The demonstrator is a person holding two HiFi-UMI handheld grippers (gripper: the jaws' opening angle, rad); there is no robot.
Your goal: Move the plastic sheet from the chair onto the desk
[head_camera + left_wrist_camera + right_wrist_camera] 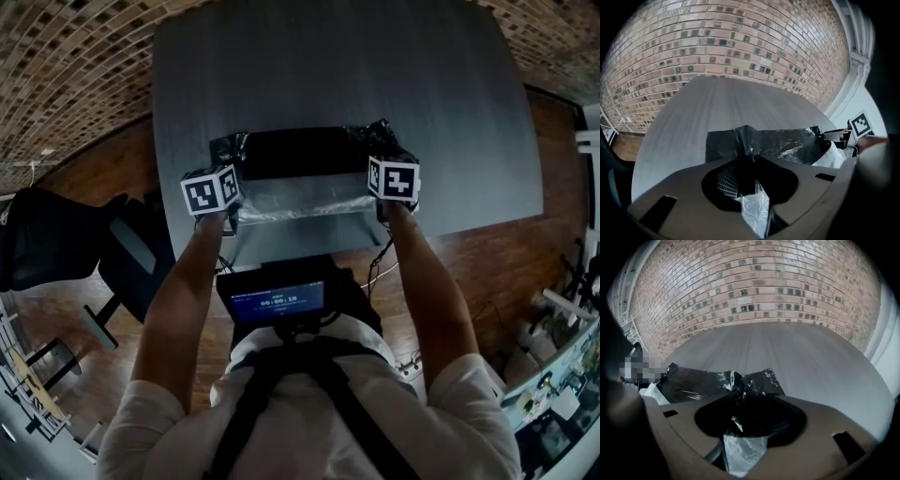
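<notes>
Grey desk (pixel 441 103); black plastic sheet (pixel 291 155) lies near front edge, possibly overhanging it.

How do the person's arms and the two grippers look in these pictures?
The left gripper and right gripper each have a matte grey-brown body and a white cube with black square markers. The person wears a white short-sleeved shirt under dark straps.

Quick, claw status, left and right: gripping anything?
Left claw: open, the plastic sheet lies loose inside it, not pinched.
Right claw: open, the same sheet lies loose inside it, not pinched.
</notes>
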